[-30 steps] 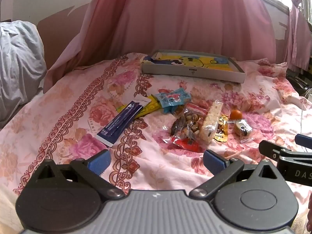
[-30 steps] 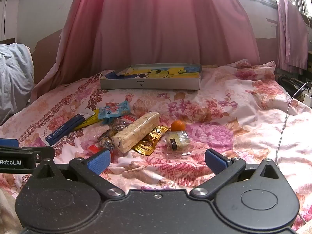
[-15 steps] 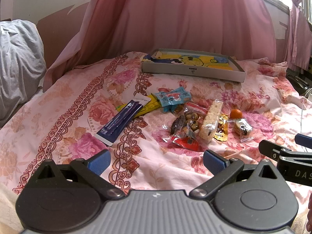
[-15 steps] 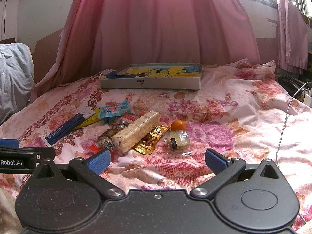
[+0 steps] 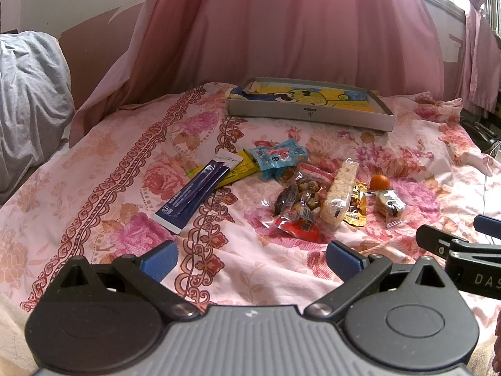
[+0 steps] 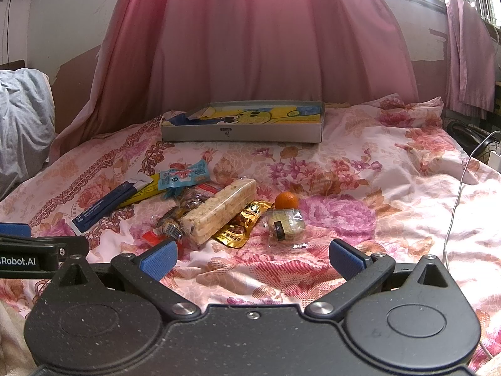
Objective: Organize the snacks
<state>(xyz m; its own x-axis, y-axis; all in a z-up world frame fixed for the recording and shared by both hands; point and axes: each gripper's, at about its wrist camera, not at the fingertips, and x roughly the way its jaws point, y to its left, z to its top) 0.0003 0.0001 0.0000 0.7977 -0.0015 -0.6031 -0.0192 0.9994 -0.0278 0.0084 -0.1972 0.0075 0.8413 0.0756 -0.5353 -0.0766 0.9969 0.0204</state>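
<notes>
Snacks lie scattered on a floral bedspread: a dark blue stick pack (image 5: 195, 195) (image 6: 103, 205), a light blue packet (image 5: 278, 156) (image 6: 183, 178), a long rice-crisp bar (image 5: 339, 192) (image 6: 219, 210), a clear bag of nuts (image 5: 300, 192), a gold pouch (image 6: 242, 228), a small orange (image 5: 379, 182) (image 6: 286, 200) and a wrapped pastry (image 6: 286, 224). A shallow grey box (image 5: 310, 113) (image 6: 242, 133) with a yellow cartoon lining sits behind them. My left gripper (image 5: 250, 258) and right gripper (image 6: 252, 257) both hover open and empty in front of the pile.
A grey pillow (image 5: 28, 94) is at the far left. Pink curtains (image 6: 266, 37) hang behind the bed. A white cable (image 6: 454, 206) runs over the bedspread at the right edge. The right gripper's finger shows at the right of the left wrist view.
The left wrist view has shifted slightly, with the snacks and box a little lower and nearer. The right gripper has barely moved. Nothing was taken hold of.
</notes>
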